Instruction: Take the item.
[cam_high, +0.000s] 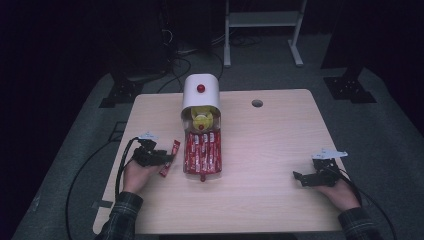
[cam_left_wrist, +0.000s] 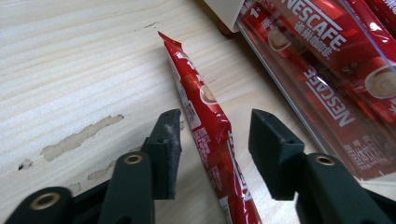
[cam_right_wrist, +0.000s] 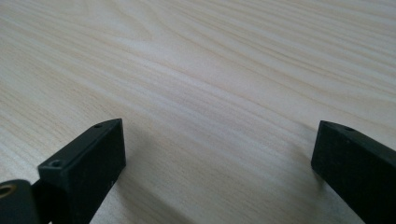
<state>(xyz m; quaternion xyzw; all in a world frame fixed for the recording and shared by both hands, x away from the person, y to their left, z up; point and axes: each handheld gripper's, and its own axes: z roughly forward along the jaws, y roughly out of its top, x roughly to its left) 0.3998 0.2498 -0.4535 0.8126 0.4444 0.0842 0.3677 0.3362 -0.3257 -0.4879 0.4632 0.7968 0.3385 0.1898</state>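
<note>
Resting low near the table's (cam_high: 260, 200) front edge on each side: left gripper (cam_high: 167, 158) at the left, right gripper (cam_high: 298, 177) at the right, well apart, each in a hand with a plaid sleeve (cam_high: 121, 217) behind the left one.

Left gripper: jaws parted, straddling a single red coffee stick (cam_left_wrist: 208, 126). Stick flat on the wood, running lengthwise between the jaws. Gap visible on both sides in the left gripper view; no clamp. Worn pale patches in the table surface beside the left jaw.

Right gripper: jaws spread wide over bare wood grain, gripping nothing.

Farther in, near table centre: clear tray (cam_high: 186, 167) packed with red Nescafé sticks (cam_high: 202, 150), side by side, just right of the loose stick. Touching or not: cannot tell.

Behind the tray: white rounded dispenser (cam_high: 200, 95), red knob (cam_high: 201, 88) on top, a yellow object (cam_high: 202, 119) in its opening.

Beyond: round hole (cam_high: 257, 103) in the tabletop, then white frame legs (cam_high: 262, 30) on dark floor.
</note>
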